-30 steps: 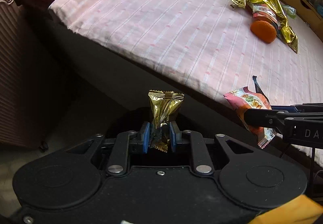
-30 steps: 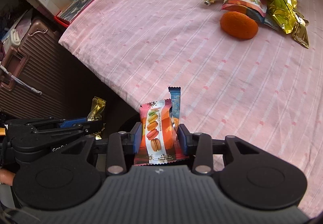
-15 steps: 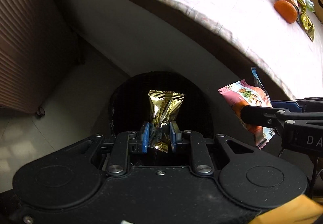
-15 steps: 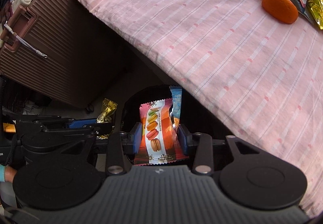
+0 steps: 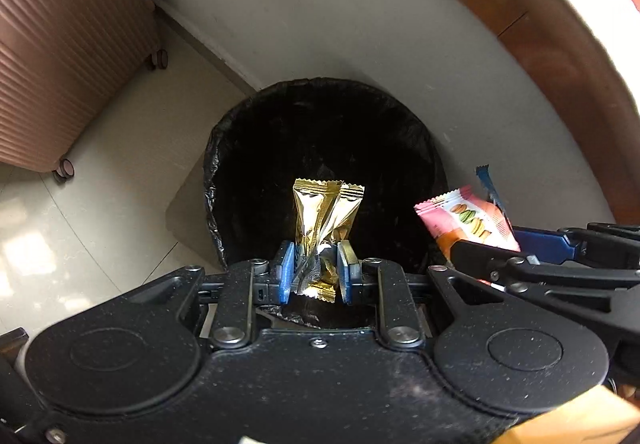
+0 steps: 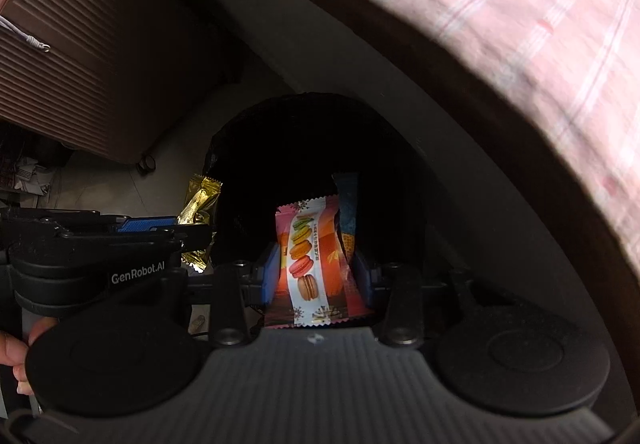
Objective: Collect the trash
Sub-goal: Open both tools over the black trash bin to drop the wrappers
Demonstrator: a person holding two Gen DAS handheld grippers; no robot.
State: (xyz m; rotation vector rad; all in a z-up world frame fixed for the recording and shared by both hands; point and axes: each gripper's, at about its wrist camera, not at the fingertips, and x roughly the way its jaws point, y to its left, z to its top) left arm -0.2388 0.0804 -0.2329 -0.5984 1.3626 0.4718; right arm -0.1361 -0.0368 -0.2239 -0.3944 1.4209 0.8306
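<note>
My left gripper (image 5: 316, 268) is shut on a crumpled gold foil wrapper (image 5: 326, 213) and points straight down over the mouth of a bin lined with a black bag (image 5: 248, 115). Beside it on the right, my right gripper (image 6: 316, 268) is shut on a pink macaron snack wrapper (image 6: 306, 256) with a blue wrapper (image 6: 348, 199) behind it, also above the dark bin (image 6: 256, 115). The right view shows the gold wrapper (image 6: 198, 203) at left, and the left view shows the pink wrapper (image 5: 466, 219) at right. The bin's inside is too dark to read.
The bin stands on a pale tiled floor (image 5: 80, 203) against the grey side of the bed (image 5: 360, 23). The pink striped bedsheet (image 6: 520, 23) overhangs above. A ribbed brown suitcase (image 5: 60, 43) on wheels stands to the left. A hand (image 6: 16, 352) grips the left tool.
Both grippers have come down from bed height to just over the bin, whose mouth now fills the middle of each view. The bed top has slid out of sight. Both grips hold unchanged.
</note>
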